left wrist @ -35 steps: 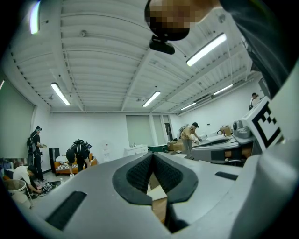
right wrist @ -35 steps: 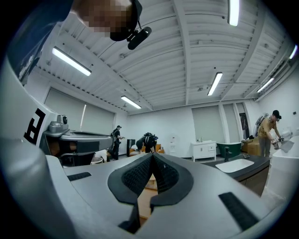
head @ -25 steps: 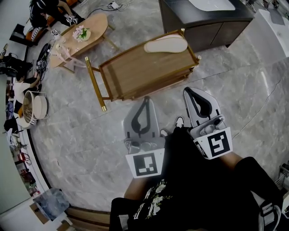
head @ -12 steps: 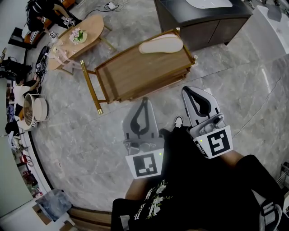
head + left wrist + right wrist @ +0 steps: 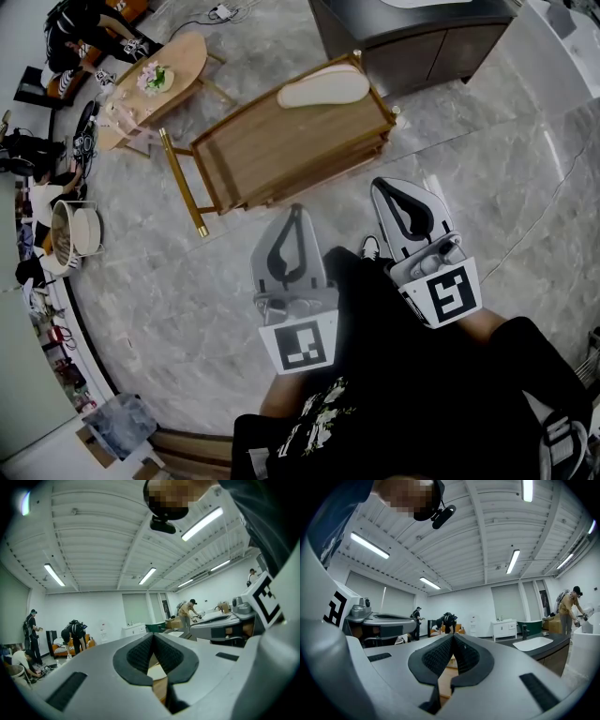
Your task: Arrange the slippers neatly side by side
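Observation:
One pale slipper lies sole up on the far end of a low wooden rack in the head view. No second slipper shows. My left gripper is held close to my body, shut and empty, its tips short of the rack's near edge. My right gripper hangs beside it, also shut with nothing in it. In the left gripper view the jaws meet at the tips, with a bit of the wooden rack seen through the gap below. The right gripper view shows its jaws pressed together too.
A dark cabinet with a white basin stands behind the rack. An oval wooden table with flowers is at the far left, with people and bags around it. A round basket sits at the left. The floor is grey marble.
The head view has shifted, so the rack and slipper sit slightly higher and further left in the picture. Both grippers stay shut in about the same place.

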`<move>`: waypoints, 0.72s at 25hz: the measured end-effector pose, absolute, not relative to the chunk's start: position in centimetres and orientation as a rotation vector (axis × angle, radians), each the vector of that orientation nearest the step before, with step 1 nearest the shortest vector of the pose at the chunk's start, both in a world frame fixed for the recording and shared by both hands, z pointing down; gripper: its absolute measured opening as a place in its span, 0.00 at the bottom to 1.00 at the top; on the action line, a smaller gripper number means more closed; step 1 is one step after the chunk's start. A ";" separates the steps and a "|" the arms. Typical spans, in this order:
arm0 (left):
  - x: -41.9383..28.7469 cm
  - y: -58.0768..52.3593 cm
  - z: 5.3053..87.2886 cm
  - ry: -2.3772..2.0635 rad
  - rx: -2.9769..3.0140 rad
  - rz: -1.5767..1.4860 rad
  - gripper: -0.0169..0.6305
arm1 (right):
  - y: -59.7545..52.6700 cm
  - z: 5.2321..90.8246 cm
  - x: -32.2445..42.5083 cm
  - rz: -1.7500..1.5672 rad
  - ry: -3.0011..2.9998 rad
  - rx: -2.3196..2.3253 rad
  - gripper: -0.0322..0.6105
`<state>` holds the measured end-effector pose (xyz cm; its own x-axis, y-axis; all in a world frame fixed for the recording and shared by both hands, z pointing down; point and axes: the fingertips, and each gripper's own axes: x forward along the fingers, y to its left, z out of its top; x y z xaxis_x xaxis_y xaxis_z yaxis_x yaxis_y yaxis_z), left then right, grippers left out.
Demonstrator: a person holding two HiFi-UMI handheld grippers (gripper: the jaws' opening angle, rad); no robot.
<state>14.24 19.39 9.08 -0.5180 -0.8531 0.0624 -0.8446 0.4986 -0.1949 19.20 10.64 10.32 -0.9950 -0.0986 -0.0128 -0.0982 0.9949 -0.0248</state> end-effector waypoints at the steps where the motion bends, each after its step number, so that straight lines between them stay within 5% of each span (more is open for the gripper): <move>1: 14.4 19.4 9.1 2.685 -1.521 -0.316 0.03 | 10.7 10.3 19.3 -0.041 3.123 -0.152 0.05; 18: 15.8 19.2 10.4 2.647 -1.573 -0.336 0.03 | 11.4 11.9 20.7 -0.060 3.165 -0.200 0.05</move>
